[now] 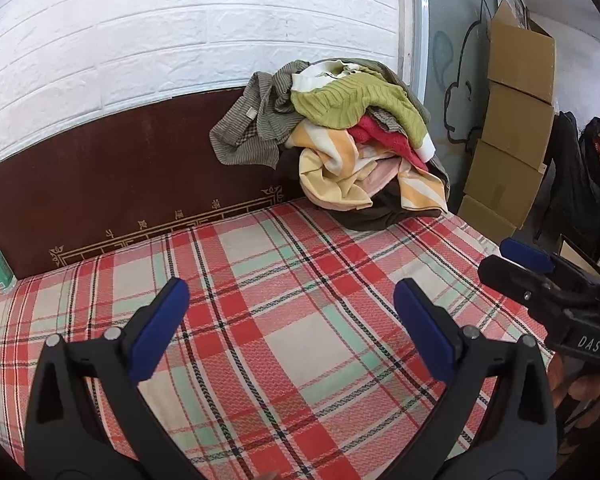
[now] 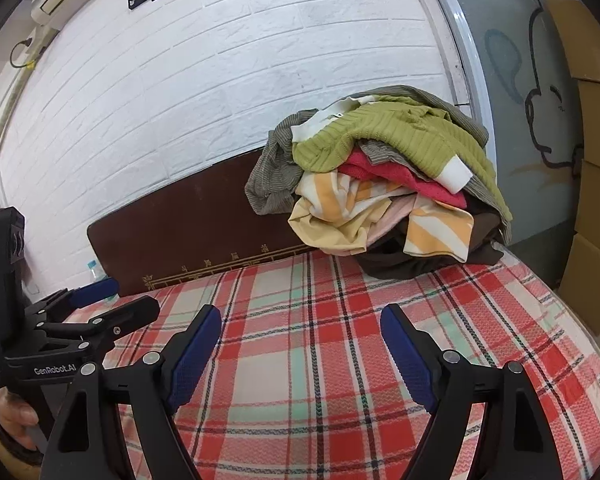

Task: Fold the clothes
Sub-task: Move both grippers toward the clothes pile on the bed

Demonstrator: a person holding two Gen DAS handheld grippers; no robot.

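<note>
Both claws gape wide and empty: left claw (image 1: 291, 316), right claw (image 2: 301, 340). Open plaid bedspread (image 1: 284, 344) below; clothes pile (image 1: 340, 140) at one o'clock.

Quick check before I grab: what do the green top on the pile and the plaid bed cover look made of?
Green top: looks like a soft ribbed knit; raised ribs run across it, with a white cuff. Plaid bed cover: seems a coarse, matte woven cotton; zigzag weave texture shows.

Left gripper (image 1: 291, 312) open above plaid sheet (image 1: 284, 320); clothes pile (image 1: 340, 140) beyond.
</note>
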